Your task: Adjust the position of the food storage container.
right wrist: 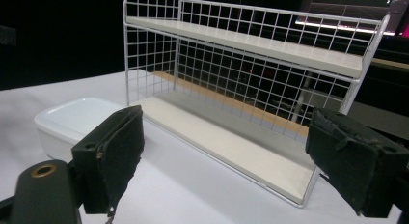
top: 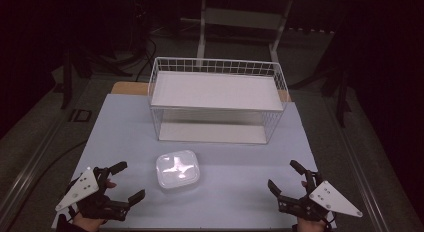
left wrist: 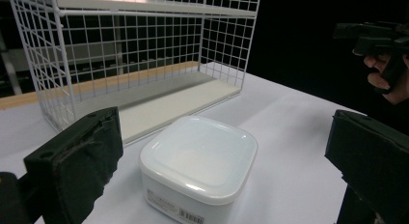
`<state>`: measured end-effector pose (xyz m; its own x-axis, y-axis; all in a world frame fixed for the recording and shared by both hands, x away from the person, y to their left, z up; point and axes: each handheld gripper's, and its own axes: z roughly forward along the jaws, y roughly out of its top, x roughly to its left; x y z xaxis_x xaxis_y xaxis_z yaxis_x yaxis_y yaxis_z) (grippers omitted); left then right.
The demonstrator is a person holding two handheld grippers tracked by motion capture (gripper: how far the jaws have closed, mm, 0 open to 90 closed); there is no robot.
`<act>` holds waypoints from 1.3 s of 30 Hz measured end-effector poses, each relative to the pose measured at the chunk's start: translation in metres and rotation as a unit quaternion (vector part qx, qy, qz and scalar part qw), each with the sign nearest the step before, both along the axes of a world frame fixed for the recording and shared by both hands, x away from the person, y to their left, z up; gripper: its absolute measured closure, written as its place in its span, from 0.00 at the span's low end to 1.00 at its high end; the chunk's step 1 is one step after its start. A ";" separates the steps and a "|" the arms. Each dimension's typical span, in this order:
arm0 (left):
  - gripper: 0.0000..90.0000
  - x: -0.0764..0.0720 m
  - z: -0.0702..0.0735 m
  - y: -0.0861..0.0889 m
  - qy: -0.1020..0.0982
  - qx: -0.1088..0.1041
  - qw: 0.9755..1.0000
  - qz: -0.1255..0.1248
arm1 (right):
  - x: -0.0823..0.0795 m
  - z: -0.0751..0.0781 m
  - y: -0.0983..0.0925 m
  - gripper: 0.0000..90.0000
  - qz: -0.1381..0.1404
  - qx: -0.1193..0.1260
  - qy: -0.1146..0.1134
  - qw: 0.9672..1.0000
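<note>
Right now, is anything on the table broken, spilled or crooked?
Nothing stands out. The white lidded box sits flat on the table with its lid on, the wire rack stands upright behind it, and both the left gripper and the right gripper hang open, apart from them.

Left gripper [top: 125,184]: held low at the near left, jaws spread wide with nothing between them, pointing toward the far right. Right gripper [top: 285,178]: held low at the near right, jaws equally wide and empty, pointing toward the far left. A hand [top: 87,221] grips each from behind.
</note>
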<state>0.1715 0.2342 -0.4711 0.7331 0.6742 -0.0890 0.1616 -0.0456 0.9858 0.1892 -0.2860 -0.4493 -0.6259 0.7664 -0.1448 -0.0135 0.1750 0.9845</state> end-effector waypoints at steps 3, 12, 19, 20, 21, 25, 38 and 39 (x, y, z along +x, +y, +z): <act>0.00 0.000 0.004 0.002 -0.003 0.002 1.000 0.002 | -0.001 0.003 0.001 0.14 -0.007 -0.001 -0.002 1.000; 0.00 0.005 0.022 0.011 -0.004 0.044 0.999 -0.004 | 0.000 0.011 0.004 0.15 -0.012 0.000 -0.005 1.000; 0.05 0.018 0.014 0.015 0.023 0.079 0.997 -0.013 | -0.001 0.013 0.005 0.15 -0.012 0.002 -0.010 1.000; 0.07 0.019 0.011 0.015 0.025 0.085 0.996 -0.017 | -0.001 0.013 0.005 0.15 -0.012 0.002 -0.010 1.000; 0.10 0.019 0.011 0.015 0.025 0.085 0.996 -0.017 | -0.001 0.013 0.005 0.15 -0.013 0.002 -0.010 1.000; 0.24 0.028 -0.006 0.015 0.044 0.097 0.994 -0.033 | -0.001 0.011 0.006 0.15 -0.011 -0.002 -0.007 1.000; 0.68 0.048 -0.042 0.012 0.112 0.131 0.984 -0.044 | -0.001 0.009 0.009 0.15 -0.009 -0.008 -0.003 1.000; 0.74 0.051 -0.047 0.009 0.125 0.137 0.982 -0.045 | -0.001 0.009 0.009 0.15 -0.008 -0.009 -0.004 1.000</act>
